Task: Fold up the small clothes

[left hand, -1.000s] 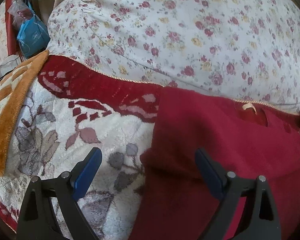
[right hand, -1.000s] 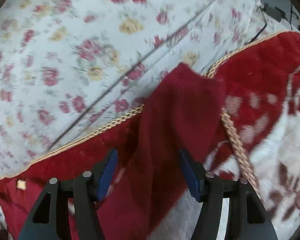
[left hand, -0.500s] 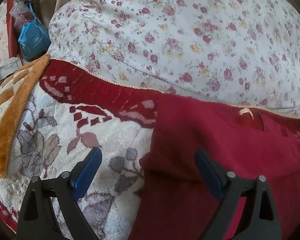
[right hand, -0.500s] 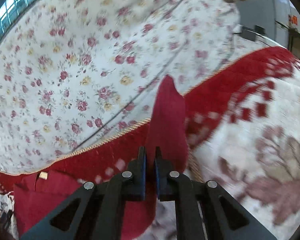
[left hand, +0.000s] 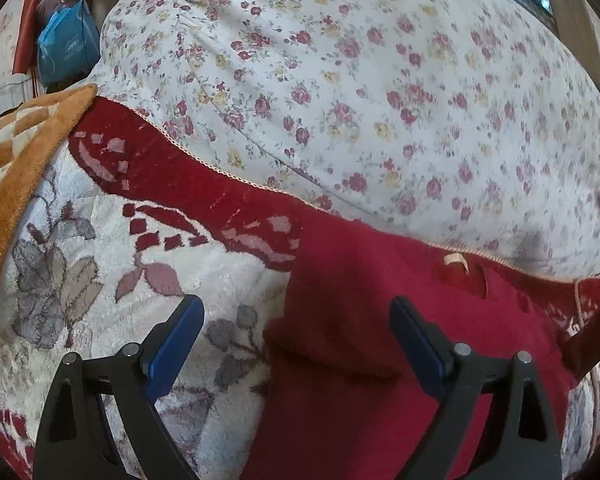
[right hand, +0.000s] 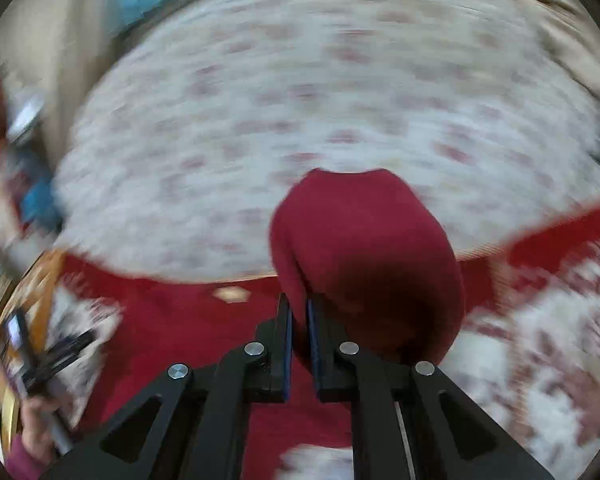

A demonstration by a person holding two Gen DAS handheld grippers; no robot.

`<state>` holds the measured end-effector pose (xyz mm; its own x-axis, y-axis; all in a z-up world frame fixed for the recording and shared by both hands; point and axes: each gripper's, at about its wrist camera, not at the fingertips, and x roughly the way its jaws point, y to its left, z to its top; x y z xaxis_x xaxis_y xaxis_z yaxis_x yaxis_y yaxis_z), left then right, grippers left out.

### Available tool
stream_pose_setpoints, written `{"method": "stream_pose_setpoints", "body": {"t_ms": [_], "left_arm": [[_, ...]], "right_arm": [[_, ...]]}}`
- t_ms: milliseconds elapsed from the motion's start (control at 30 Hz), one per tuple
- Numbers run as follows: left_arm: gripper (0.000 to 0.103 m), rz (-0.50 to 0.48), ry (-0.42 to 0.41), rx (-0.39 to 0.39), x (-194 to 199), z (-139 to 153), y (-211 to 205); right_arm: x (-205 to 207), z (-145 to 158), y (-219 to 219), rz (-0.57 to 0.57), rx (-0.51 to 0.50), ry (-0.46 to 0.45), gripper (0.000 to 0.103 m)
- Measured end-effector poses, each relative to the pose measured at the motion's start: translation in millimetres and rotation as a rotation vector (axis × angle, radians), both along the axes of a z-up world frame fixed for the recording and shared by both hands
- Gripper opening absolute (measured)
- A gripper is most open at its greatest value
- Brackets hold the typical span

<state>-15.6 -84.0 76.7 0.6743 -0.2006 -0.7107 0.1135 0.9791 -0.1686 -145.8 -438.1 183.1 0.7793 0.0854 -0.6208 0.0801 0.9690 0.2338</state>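
A small dark red garment (left hand: 364,320) lies on a red and cream floral blanket (left hand: 112,248), neck label up. My left gripper (left hand: 296,324) is open, held low over the garment's left edge, one finger on each side of that edge. My right gripper (right hand: 298,312) is shut on the red garment's sleeve (right hand: 364,248) and holds it lifted; the sleeve end droops forward over the fingers. The right wrist view is blurred by motion. The lifted sleeve shows at the right edge of the left wrist view (left hand: 592,332).
A big floral quilt (left hand: 380,92) bulges behind the garment. An orange checked blanket (left hand: 16,152) lies at the left. A blue bag (left hand: 64,48) hangs at the far left. The other gripper and the hand holding it (right hand: 40,364) show low left in the right wrist view.
My right gripper shut on the sleeve, lifted it and is swinging it left over the garment. My left gripper stayed open and almost still.
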Motion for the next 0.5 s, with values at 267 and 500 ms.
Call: {"method": "stream_pose_setpoints", "body": {"t_ms": [267,500], "left_arm": [[0.093,0.0,0.024,-0.064,13,-2,11],[0.093,-0.034,0.032,-0.037,15,-5,3]], "right_arm": [[87,-99,167,0.235,-0.032,0.121,0.013],[52,-114,147,0.26,-0.001,0.215,0.077]]}}
